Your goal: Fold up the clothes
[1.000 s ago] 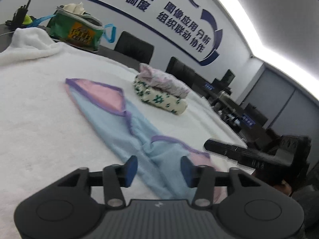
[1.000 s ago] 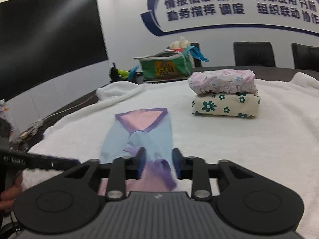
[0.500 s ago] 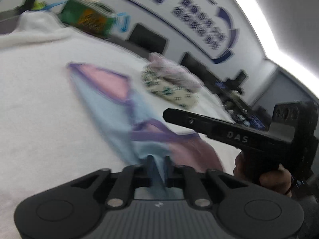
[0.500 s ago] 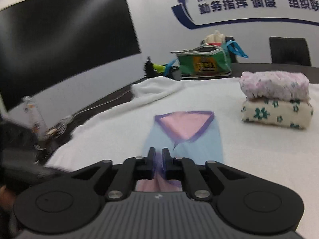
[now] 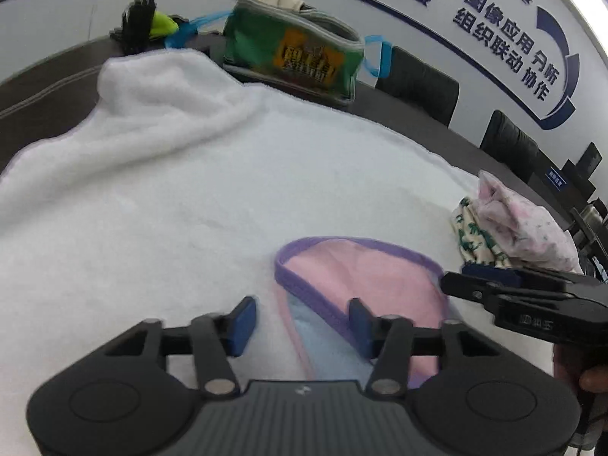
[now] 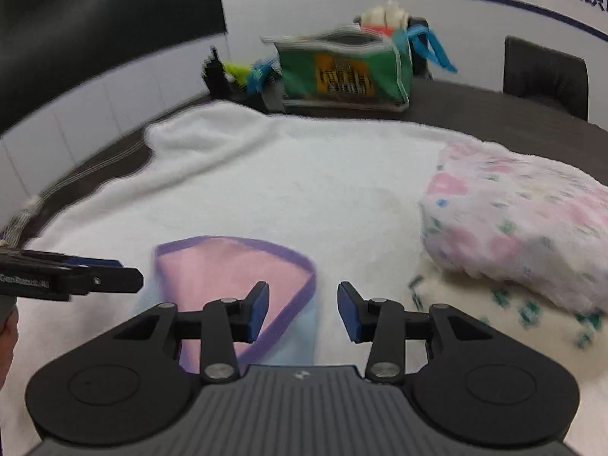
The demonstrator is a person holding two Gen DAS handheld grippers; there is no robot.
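Note:
Small light-blue trousers (image 5: 361, 277) with pink lining and purple trim lie folded over on the white fleece blanket (image 5: 190, 209). My left gripper (image 5: 302, 323) hovers over the fold's left edge. Its jaws are opening, the cloth lies loose below them and the pads do not press it. My right gripper (image 6: 303, 309) stands over the trousers (image 6: 224, 269) at their right corner, jaws also opening and nothing pinched. Each gripper shows in the other's view: the right gripper (image 5: 494, 292) at the right edge, the left gripper (image 6: 76, 279) at the left.
A stack of two folded garments (image 6: 513, 228), floral pink on green-flowered cream, sits close to the right. A green bag (image 5: 292, 57) with blue handles and black gear (image 5: 138, 19) stand on the dark table behind the blanket. Black chairs (image 5: 421, 83) line the wall.
Both grippers shut on the trouser leg ends, carried them forward over the waistband end, and have since opened. The trousers now lie folded in half.

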